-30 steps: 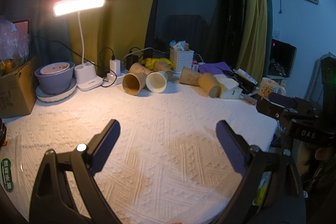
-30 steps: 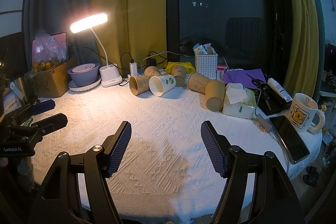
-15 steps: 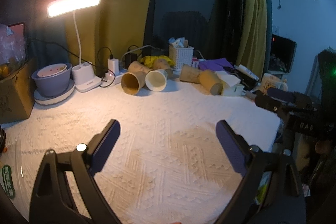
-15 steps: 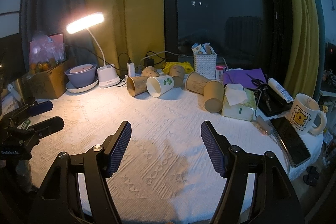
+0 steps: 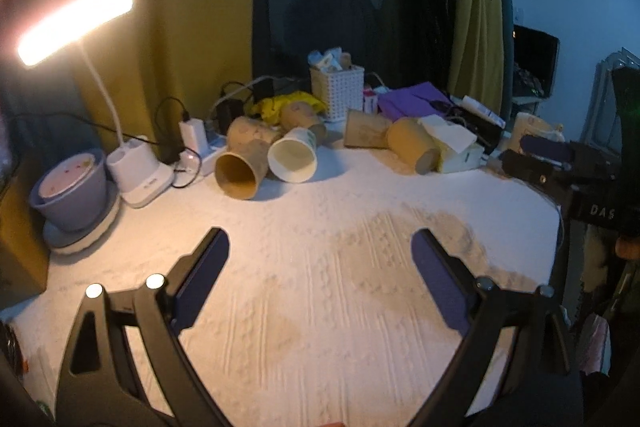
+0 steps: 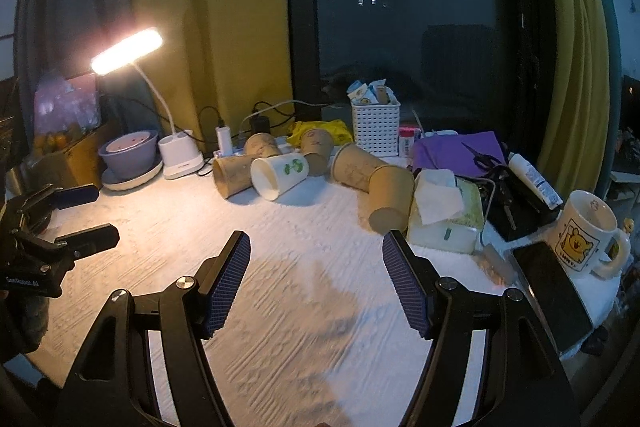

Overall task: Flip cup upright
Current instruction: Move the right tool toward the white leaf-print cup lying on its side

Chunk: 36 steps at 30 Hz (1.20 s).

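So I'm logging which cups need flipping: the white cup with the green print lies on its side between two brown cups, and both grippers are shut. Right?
Not quite. The white cup does lie on its side among the brown paper cups, but the grippers are not shut: the left gripper and the right gripper each have their jaws spread wide, holding nothing, as each wrist view shows.

Six paper cups sit on the white tablecloth [image 6: 304, 267]: five brown paper cups [image 6: 390, 197] and one white paper cup [image 6: 280, 175] with a green mark, and at least four of them lie on their sides. There is one lit desk lamp [image 6: 128, 51], one white slotted basket [image 6: 375, 125], one cartoon mug [image 6: 582, 235], one phone [image 6: 554, 291] and one tissue pack [image 6: 444, 215]. Two grippers are in view, a left gripper [image 5: 320, 267] and a right gripper [image 6: 316, 275], each with its two fingers spread apart.
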Motion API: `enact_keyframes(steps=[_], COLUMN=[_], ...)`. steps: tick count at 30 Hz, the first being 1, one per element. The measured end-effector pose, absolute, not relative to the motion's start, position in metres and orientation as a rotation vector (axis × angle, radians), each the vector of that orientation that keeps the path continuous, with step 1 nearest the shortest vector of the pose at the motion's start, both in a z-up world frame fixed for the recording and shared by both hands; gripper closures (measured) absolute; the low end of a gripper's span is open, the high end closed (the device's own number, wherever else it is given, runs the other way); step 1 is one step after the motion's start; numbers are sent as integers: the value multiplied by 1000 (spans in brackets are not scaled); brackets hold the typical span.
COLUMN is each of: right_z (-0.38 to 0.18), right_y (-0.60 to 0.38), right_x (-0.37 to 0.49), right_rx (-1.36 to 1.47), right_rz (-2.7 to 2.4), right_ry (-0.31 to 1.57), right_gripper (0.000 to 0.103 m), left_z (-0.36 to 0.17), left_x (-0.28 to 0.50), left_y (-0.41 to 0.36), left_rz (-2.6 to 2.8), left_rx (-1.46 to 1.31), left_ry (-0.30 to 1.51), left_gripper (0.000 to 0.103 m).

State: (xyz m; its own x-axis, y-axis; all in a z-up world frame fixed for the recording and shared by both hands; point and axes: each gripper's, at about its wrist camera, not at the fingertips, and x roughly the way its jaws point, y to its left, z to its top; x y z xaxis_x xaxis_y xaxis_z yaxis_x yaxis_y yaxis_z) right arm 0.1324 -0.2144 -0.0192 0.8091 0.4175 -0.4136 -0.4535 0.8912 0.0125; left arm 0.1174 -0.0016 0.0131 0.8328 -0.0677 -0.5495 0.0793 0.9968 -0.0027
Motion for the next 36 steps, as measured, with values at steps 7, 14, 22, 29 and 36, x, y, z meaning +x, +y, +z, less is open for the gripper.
enact_keyframes(steps=[7, 14, 22, 29, 36], right_z=[-22, -27, -31, -33, -38], right_y=[-216, -213, -203, -199, -198], right_x=[175, 223, 269, 308, 330], right_rx=[-99, -101, -118, -108, -104], right_rz=[447, 427, 437, 451, 467], right_ry=[459, 498, 519, 534, 545], right_gripper=[31, 31, 31, 31, 31], left_z=[3, 0, -9, -14, -23], left_x=[173, 225, 280, 329, 363], left_y=[-4, -5, -2, 2, 0], left_rz=[-104, -109, -109, -87, -79], left_rx=[34, 62, 53, 73, 84], left_ry=[657, 680, 719, 712, 741], left_gripper=[9, 9, 9, 9, 10])
